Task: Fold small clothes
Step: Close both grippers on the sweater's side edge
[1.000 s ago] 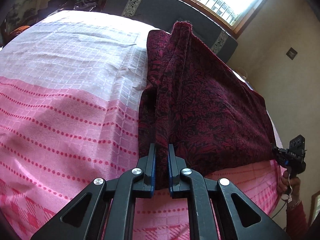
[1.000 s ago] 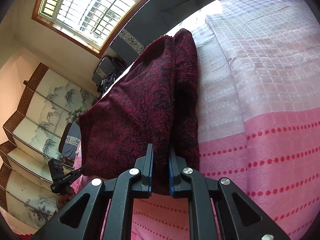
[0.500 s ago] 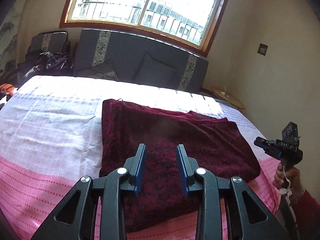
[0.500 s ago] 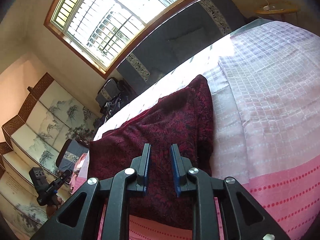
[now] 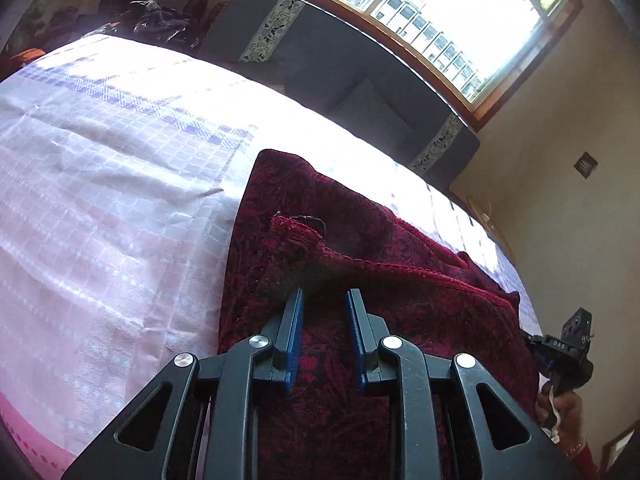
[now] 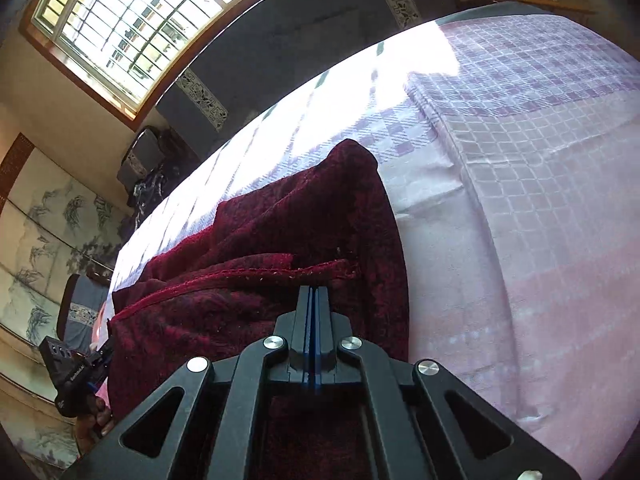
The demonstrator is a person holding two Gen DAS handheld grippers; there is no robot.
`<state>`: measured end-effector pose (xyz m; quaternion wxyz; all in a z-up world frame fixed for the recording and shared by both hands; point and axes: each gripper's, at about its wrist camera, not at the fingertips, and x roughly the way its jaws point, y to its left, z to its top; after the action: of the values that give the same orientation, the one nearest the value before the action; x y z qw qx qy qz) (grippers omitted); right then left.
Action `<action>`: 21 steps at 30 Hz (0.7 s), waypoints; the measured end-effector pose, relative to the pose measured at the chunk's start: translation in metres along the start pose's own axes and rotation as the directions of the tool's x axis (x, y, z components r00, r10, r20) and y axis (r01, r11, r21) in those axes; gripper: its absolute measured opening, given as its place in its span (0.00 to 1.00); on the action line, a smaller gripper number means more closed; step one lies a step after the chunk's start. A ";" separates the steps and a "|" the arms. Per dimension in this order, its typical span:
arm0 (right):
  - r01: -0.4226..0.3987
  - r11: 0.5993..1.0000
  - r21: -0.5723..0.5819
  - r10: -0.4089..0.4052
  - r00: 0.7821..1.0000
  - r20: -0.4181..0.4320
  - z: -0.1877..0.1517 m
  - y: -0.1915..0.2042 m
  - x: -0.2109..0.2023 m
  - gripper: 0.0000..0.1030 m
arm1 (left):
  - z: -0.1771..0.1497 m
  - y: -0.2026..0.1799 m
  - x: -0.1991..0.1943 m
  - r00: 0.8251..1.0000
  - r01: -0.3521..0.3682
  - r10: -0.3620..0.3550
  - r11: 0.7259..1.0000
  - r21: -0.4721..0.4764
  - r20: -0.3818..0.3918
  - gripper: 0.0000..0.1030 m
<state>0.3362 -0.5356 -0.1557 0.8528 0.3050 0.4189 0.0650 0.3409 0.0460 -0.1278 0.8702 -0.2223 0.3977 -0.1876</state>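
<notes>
Dark red cloth lies folded on your bed, both grippers above its near side.

Your maroon patterned cloth (image 5: 360, 280) rests on the pink and lilac checked bedspread (image 5: 120, 200), its stitched hem doubled back across the top layer. Your left gripper (image 5: 323, 300) has its fingers narrowly apart, having just been closing, nothing pinched between them. Your right gripper (image 6: 313, 294) has its fingers pressed flat together over the cloth's hem; nothing visibly caught. Beyond the bed stands a dark grey sofa (image 5: 340, 68) under the window (image 5: 460, 8); a painted folding screen (image 6: 44, 232) stands to one side.
</notes>
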 end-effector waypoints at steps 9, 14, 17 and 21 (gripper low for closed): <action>0.087 0.991 -0.099 -0.077 0.992 0.102 -0.005 0.018 -0.027 0.10 | -0.010 -0.018 0.002 0.995 -0.099 0.096 0.990 0.097 0.036 0.23; 0.139 0.918 -0.372 -0.088 0.985 0.150 -0.022 0.095 -0.050 0.11 | -0.012 -0.022 0.003 0.992 -0.125 0.120 0.985 0.119 0.045 0.23; 0.100 0.882 -0.460 -0.075 0.995 0.073 -0.027 0.125 -0.028 0.16 | -0.014 -0.021 0.001 0.992 -0.124 0.119 0.985 0.118 0.050 0.23; 0.160 0.905 -0.393 -0.175 0.985 -0.004 -0.021 0.098 0.018 0.11 | -0.014 -0.020 0.001 0.992 -0.123 0.118 0.986 0.110 0.052 0.23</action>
<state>0.3463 -0.4405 -0.1215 0.8906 0.0901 0.4386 0.0799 0.3277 0.0257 -0.1258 0.8998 -0.1526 0.3796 -0.1516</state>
